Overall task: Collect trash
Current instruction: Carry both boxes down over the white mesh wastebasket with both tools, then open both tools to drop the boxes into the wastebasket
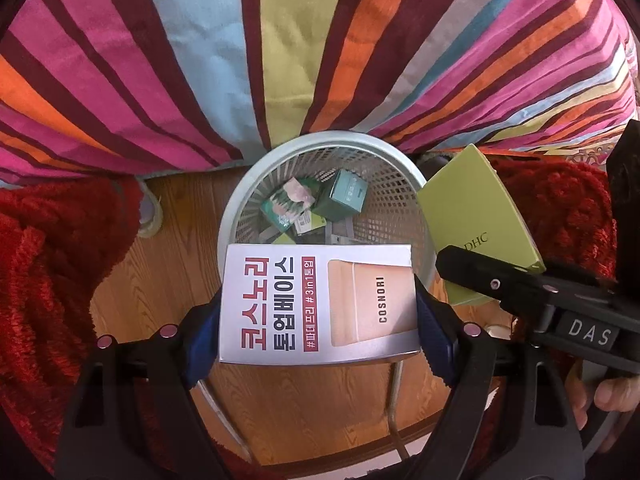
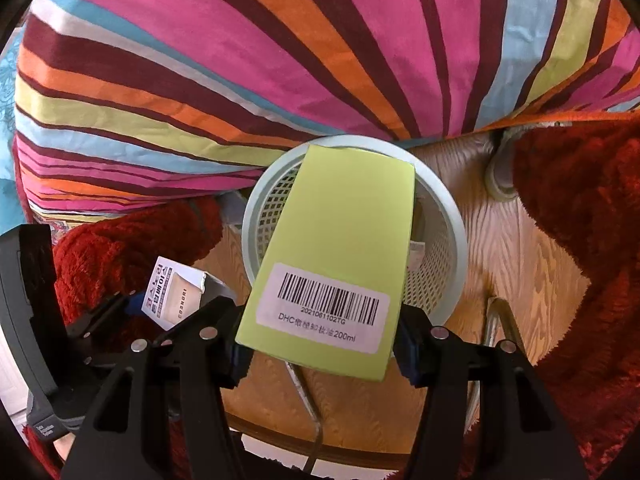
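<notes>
My left gripper (image 1: 318, 320) is shut on a white COSNORI box (image 1: 320, 304), held just above the near rim of a pale mesh waste basket (image 1: 256, 176). Several small green boxes (image 1: 340, 196) lie in the basket. My right gripper (image 2: 322, 350) is shut on a light green DHC box (image 2: 340, 248), held over the basket (image 2: 444, 220). In the left wrist view the DHC box (image 1: 476, 216) and the right gripper (image 1: 492, 280) are at the basket's right. In the right wrist view the COSNORI box (image 2: 176, 294) is at the lower left.
The basket stands on a wooden floor (image 1: 168, 256) against a striped cover (image 1: 280, 40). Red fluffy fabric (image 1: 44, 264) lies on both sides. A metal rod (image 2: 304, 392) crosses the floor below the grippers. A tape roll (image 2: 500, 176) lies beside the basket.
</notes>
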Demonstrator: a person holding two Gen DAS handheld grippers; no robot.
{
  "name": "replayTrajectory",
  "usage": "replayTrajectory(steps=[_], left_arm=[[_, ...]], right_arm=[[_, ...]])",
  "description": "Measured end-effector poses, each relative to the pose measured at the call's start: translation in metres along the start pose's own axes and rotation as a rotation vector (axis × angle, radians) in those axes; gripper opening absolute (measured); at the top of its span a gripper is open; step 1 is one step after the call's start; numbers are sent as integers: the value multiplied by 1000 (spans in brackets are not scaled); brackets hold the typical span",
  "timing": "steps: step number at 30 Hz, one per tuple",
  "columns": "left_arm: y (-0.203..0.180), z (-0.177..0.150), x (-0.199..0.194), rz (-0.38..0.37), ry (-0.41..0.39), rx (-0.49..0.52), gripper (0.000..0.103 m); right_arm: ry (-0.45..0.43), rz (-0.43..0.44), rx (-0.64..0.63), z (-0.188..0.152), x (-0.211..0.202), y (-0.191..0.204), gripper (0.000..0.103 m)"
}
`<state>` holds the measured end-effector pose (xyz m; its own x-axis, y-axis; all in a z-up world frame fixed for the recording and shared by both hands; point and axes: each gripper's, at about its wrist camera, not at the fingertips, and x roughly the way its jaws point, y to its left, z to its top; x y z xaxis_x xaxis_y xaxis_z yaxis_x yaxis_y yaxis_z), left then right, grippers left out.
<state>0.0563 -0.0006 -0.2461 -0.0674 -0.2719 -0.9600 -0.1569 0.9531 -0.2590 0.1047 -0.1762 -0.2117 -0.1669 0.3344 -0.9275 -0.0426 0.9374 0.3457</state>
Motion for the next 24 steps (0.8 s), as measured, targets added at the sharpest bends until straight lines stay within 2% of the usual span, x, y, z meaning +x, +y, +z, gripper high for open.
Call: replayTrajectory(steps=[24], left_arm=[[6, 4, 41, -16, 147, -40, 81]], right_arm=[[130, -7, 98, 9, 41, -10, 54]])
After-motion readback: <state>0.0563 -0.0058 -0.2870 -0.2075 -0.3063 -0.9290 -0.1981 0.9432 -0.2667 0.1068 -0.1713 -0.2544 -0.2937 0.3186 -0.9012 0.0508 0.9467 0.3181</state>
